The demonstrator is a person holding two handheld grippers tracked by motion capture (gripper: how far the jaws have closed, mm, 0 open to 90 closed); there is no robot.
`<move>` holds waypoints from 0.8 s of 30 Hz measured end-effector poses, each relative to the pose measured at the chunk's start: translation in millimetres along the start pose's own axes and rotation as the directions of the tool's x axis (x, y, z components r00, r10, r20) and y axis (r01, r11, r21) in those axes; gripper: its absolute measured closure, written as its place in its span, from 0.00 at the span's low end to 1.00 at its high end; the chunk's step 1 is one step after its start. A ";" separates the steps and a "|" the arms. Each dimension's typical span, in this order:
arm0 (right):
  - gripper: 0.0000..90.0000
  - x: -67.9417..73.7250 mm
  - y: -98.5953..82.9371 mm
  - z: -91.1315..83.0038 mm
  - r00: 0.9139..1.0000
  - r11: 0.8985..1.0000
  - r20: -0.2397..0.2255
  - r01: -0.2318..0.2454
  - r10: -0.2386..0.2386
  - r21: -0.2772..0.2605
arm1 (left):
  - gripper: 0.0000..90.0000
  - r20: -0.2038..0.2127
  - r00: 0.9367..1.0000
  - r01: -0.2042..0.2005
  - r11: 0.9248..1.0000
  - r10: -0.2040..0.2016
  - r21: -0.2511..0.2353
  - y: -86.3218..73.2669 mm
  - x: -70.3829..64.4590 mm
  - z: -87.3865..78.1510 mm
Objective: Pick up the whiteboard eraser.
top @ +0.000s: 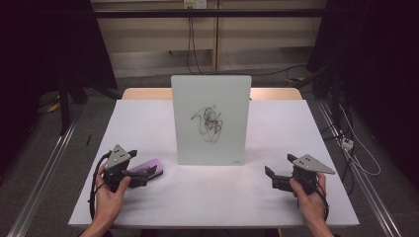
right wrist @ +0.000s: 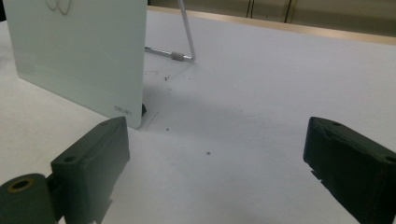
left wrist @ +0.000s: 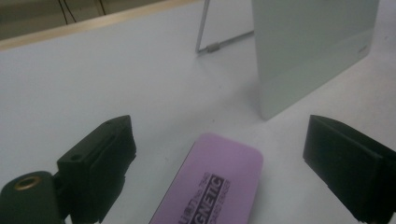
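Left gripper view showed the left gripper (left wrist: 217, 163) spread wide astride the purple eraser (left wrist: 210, 186) (ungrasped), likely readying a pickup; the right gripper (right wrist: 215, 168) gaped empty.

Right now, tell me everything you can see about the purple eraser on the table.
The eraser is a flat, pale purple block with rounded corners and a smooth, plastic-looking top printed in black; the word MAGNETIC is readable. In the high view a dark layer shows under it. It lies flat on the white table, left of the standing whiteboard and apart from it. The left gripper is open, one jaw on each side of it, neither clearly touching it.
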State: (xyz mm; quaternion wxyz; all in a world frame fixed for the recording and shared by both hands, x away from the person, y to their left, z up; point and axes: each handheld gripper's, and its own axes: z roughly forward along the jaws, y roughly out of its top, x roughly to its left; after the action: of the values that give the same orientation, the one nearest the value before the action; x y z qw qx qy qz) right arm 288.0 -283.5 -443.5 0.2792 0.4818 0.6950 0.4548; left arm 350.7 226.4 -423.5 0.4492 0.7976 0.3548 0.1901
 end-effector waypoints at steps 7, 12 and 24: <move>0.08 2.4 0.5 1.7 1.000 1.000 -0.011 0.012 -0.012 0.004 | 0.10 0.053 0.998 0.015 0.998 -0.018 0.059 3.1 4.0 -0.3; 0.08 3.5 -0.1 3.9 1.000 1.000 -0.015 0.017 -0.017 0.015 | 0.10 0.090 0.996 -0.018 0.996 0.010 0.086 5.4 6.3 0.9; 0.08 4.5 0.4 5.0 1.000 0.999 -0.011 0.027 -0.027 0.019 | 0.08 0.134 0.988 -0.100 0.986 0.083 0.132 20.2 10.5 5.9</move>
State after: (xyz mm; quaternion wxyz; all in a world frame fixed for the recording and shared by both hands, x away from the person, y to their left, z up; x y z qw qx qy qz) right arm 290.6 -277.5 -445.1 0.2770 0.4726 0.7071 0.4470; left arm 369.5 223.7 -409.6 0.4055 0.8528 0.3006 0.1340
